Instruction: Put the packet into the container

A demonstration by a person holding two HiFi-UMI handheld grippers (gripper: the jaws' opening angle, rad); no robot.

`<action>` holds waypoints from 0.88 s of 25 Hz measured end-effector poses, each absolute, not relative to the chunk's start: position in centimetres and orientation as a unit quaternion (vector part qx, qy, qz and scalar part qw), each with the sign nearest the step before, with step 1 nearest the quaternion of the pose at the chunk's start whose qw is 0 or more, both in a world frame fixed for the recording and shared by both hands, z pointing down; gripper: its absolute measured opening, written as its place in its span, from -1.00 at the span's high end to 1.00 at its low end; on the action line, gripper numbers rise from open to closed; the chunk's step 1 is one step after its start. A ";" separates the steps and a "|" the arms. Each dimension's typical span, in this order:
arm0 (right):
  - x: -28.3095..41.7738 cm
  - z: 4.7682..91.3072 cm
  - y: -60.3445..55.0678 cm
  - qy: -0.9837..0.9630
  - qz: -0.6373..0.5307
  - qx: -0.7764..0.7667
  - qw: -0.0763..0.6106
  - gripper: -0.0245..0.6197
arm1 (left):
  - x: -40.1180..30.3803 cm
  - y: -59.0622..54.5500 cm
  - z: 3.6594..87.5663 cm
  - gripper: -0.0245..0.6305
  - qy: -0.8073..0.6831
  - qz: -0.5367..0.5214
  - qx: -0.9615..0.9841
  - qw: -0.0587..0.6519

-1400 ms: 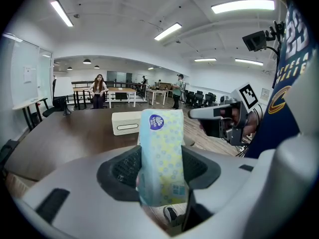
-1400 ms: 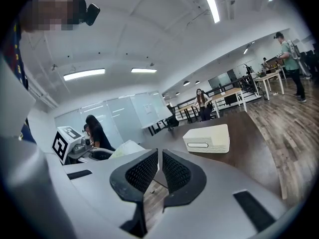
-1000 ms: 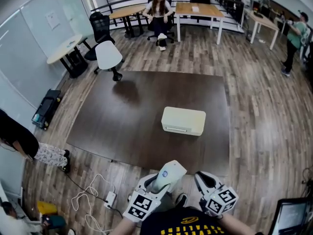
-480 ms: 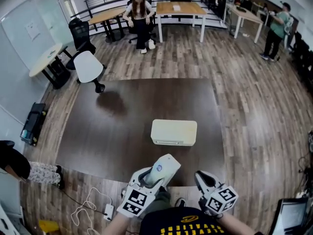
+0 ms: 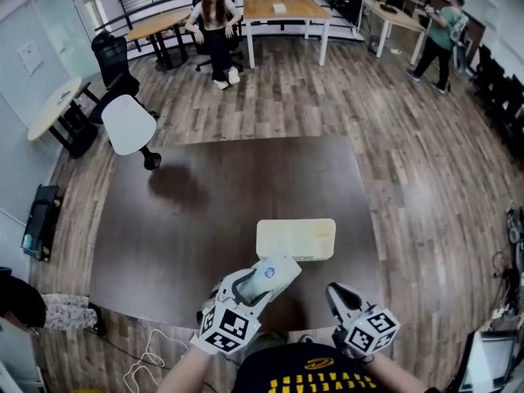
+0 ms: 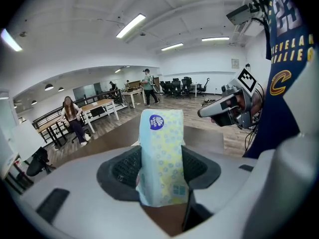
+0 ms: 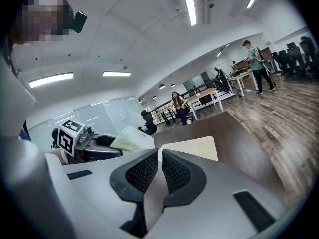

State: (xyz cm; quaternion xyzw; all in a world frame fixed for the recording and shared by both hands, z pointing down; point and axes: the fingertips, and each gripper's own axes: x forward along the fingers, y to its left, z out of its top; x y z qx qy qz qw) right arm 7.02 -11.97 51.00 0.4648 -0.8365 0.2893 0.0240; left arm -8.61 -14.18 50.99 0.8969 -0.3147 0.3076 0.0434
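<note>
While the left gripper point(image 5: 258, 283) hung over the counter's near edge, the packet point(image 6: 162, 153) stood clamped btw its fingers point(image 6: 124, 169). The pads were set wide and pressed on both sides. The pale yellow-blue wrap, w/ a round blue logo nr the top, poked out past the tips. The packet was in the air, not in the container point(image 5: 295, 238), its far end just beside that box's near-left corner. The container, a cream rectangular box, sat on the dark brown counter point(image 5: 237, 178) nr the near edge, a bit right of ctr. The right gripper point(image 7: 159, 156) was alongside at the same near edge, its fingers point(image 7: 142, 172) almost together w/ only a thin slit btw them and nothing in it. Off the counter's far-left corner stood a white chair point(image 5: 128, 125) on the wood floor point(image 5: 409, 178). A person point(image 5: 214, 15) sat by desks at the far end of the room.
</note>
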 end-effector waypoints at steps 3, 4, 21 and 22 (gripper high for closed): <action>6.1 50.7 -13.3 -0.831 0.291 0.474 0.025 0.82 | -8.8 -15.8 51.0 0.23 -0.291 0.318 0.902 0.027; 5.9 50.7 -13.6 -0.829 0.291 0.477 0.026 0.82 | -8.8 -16.3 50.9 0.23 -0.284 0.322 0.903 0.018; 4.8 50.6 -17.9 -0.831 0.306 0.464 0.027 0.82 | -7.5 -23.2 51.2 0.23 -0.220 0.415 0.879 -0.085; 5.0 50.6 -18.0 -0.832 0.308 0.461 0.027 0.82 | -7.3 -23.6 51.3 0.23 -0.216 0.423 0.875 -0.092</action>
